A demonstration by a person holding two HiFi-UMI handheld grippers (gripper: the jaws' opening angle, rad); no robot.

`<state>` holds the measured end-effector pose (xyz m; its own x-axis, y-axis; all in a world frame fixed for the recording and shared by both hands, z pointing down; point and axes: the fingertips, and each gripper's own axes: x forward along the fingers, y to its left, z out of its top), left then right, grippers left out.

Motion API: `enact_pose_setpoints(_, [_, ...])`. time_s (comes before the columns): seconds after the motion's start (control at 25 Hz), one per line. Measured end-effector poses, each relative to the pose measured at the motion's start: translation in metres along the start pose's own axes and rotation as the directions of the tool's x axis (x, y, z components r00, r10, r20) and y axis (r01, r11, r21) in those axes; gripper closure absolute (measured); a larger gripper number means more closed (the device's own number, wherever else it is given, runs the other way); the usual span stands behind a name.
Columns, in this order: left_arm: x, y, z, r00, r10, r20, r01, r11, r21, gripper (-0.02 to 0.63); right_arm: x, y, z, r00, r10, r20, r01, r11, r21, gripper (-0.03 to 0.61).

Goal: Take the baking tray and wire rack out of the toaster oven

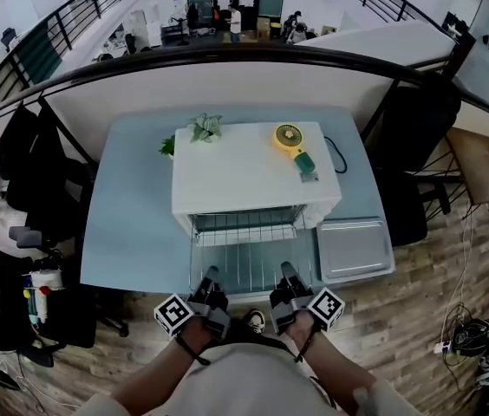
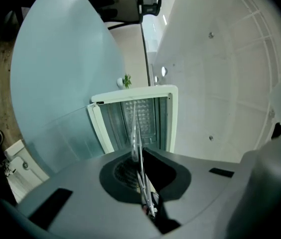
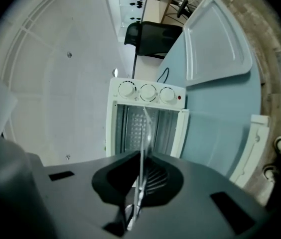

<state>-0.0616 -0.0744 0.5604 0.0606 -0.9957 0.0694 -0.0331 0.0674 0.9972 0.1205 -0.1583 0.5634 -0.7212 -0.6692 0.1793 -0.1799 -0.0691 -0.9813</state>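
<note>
In front of the toaster oven [image 1: 253, 176], step: we judge the wire rack [image 1: 244, 263] is the piece in hand; the baking tray [image 1: 355, 250] already lies on the table [image 1: 132, 232], right of the oven.
Jaws: left gripper [image 1: 210, 276] and right gripper [image 1: 287, 272] each pinched tight on the rack's near edge.
Next: we keep both hands level, since the rack's far end may sit inside the mouth.
Materials: thin bright steel rods in a slippery grid; the tray is flat, pale and rimmed.

Left claw [image 2: 140, 159] clamps wire rack [image 2: 134, 123] (seen edge-on).
</note>
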Motion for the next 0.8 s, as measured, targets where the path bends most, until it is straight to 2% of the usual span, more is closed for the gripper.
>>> enact_pose_setpoints(0.12, [-0.013, -0.006, -0.007, 1.000, -0.007, -0.020, 0.008, 1.000, 0.008, 0.604, -0.018, 0.000, -0.003, 1.000, 0.010, -0.015, -0.010, 1.000, -0.005, 0.574])
enact_pose_setpoints(0.28, [-0.023, -0.013, -0.014, 1.000, -0.018, -0.021, 0.018, 1.000, -0.009, 0.604, -0.034, -0.001, -0.009, 0.998, -0.054, -0.022, 0.054, 0.999, -0.003, 0.574])
enact_pose_setpoints(0.44, [-0.043, -0.011, -0.013, 1.000, -0.002, -0.016, 0.002, 1.000, -0.018, 0.604, -0.039, 0.000, -0.023, 0.995, -0.059, -0.074, 0.058, 0.998, -0.010, 0.574])
enact_pose_setpoints(0.64, [-0.084, 0.003, 0.018, 0.997, 0.032, 0.065, -0.031, 0.999, -0.009, 0.604, -0.027, -0.003, -0.071, 0.979, -0.072, -0.190, 0.068, 0.997, -0.029, 0.574])
enact_pose_setpoints(0.8, [-0.119, 0.015, 0.045, 0.985, 0.068, 0.158, -0.071, 0.997, 0.012, 0.604, -0.009, -0.007, -0.109, 0.950, -0.085, -0.301, 0.079, 0.996, -0.033, 0.574])
